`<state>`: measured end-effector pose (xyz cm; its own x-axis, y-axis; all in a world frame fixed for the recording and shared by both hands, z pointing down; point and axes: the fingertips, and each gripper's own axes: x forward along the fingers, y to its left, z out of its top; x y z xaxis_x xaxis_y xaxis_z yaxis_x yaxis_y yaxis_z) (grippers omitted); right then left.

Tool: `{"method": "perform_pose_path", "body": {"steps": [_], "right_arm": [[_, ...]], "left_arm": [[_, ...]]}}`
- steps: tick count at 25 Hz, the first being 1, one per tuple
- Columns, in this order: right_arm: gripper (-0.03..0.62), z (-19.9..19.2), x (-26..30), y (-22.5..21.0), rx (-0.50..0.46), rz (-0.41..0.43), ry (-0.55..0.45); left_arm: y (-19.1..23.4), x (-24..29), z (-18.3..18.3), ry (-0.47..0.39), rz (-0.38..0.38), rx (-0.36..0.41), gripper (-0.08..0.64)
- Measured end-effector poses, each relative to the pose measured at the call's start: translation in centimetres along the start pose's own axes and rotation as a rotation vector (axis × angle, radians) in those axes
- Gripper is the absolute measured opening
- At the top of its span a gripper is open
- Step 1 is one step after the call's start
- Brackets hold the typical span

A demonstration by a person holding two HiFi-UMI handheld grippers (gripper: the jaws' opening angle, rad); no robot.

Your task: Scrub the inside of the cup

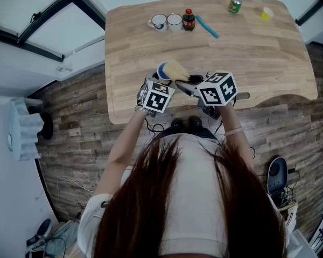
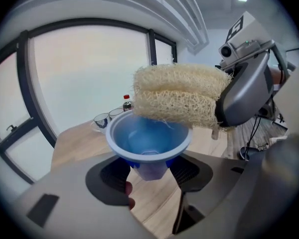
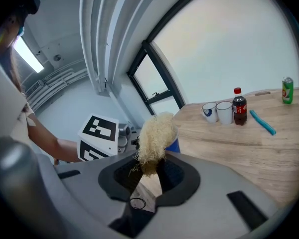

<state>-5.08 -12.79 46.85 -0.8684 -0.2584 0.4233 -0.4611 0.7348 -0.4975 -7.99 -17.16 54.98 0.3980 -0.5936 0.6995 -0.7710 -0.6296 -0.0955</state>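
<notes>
Loofah (image 2: 179,101) clamped at one end in the right gripper (image 3: 147,169) lies across the far rim of the blue cup (image 2: 147,138), over its mouth; left gripper (image 2: 149,172) grasps that cup by its narrow base (mouth tilted towards the camera), above the near edge of the wooden table (image 1: 247,47); two mugs (image 1: 159,22) and a cola bottle (image 1: 189,19) stand at the far side.

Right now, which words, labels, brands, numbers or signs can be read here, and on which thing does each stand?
No text here can be read as words.
Dark bottle: red label, print too small.
Green can: print too small.
White mug: blue mark, too blurred.
Marker cubes: black-and-white square patterns, no letters.
</notes>
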Motion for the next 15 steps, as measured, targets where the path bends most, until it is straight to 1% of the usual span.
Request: {"method": "perform_pose_path", "body": {"steps": [3, 8, 10, 12, 15], "right_arm": [[0.078, 0.2, -0.2, 0.0, 0.002, 0.003, -0.012], [0.078, 0.7, -0.4, -0.1, 0.007, 0.015, -0.035], [0.078, 0.9, -0.5, -0.1, 0.007, 0.022, -0.049], [0.078, 1.3, -0.7, -0.1, 0.009, 0.025, -0.066], [0.078, 1.6, -1.0, -0.4, 0.016, 0.021, -0.085]], "left_arm": [[-0.6, -0.1, 0.2, -0.020, -0.062, -0.046, 0.255], [-1.3, -0.2, 0.5, -0.037, -0.139, -0.116, 0.253], [-1.5, -0.3, 0.7, -0.043, -0.176, -0.154, 0.253], [-1.5, -0.4, 0.8, -0.052, -0.210, -0.206, 0.253], [-1.2, -0.6, 1.2, -0.082, -0.259, -0.314, 0.253]]}}
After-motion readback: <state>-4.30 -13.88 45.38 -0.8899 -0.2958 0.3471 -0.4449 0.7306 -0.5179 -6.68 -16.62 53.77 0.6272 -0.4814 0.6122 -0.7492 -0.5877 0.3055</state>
